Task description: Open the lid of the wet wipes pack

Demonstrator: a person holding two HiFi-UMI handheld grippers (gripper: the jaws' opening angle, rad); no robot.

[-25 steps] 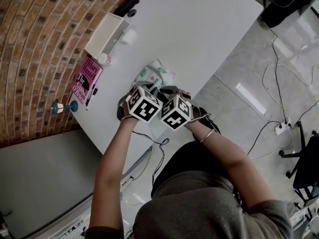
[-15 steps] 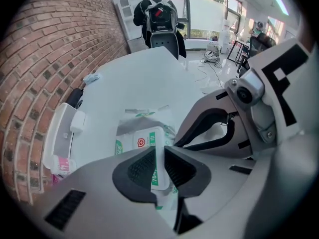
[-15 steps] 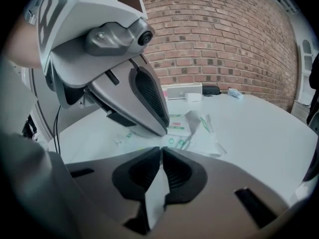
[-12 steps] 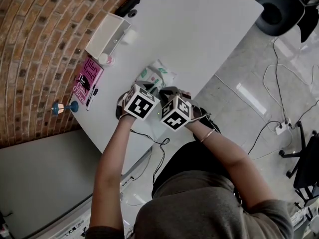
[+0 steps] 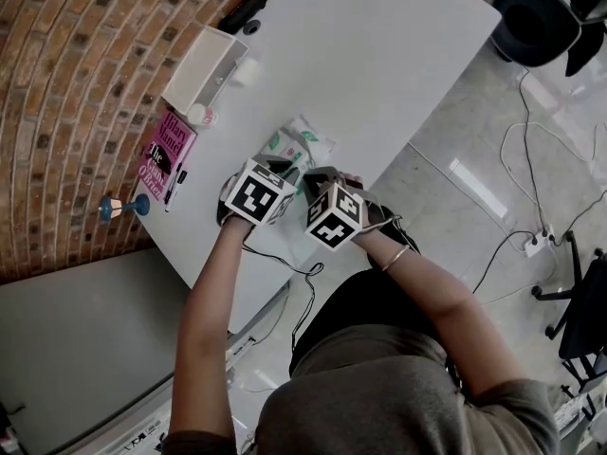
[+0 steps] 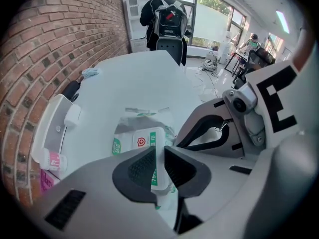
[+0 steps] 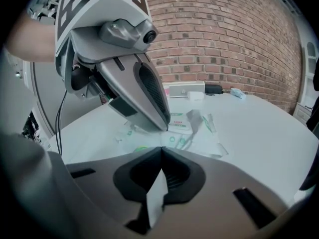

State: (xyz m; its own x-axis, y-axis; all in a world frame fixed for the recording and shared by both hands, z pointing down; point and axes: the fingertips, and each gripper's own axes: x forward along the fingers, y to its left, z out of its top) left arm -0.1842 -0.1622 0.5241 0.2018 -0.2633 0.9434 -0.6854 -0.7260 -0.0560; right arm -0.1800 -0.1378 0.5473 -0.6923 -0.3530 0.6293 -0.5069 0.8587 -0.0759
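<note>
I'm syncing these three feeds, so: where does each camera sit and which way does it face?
Head view: on the person's head, facing steeply down at the white table; both forearms, the left gripper and the right gripper show.
Left gripper view: on the left gripper, facing along its jaws, closed on the wet wipes pack, toward far windows; the right gripper shows.
Right gripper view: on the right gripper, jaws shut on a white flap, facing the brick wall; the left gripper shows.
Shared: all views show the pack.

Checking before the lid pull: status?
Left gripper clamped on lid. Right gripper shut on thin white flap. Pack on table; tray, book well aside.
</note>
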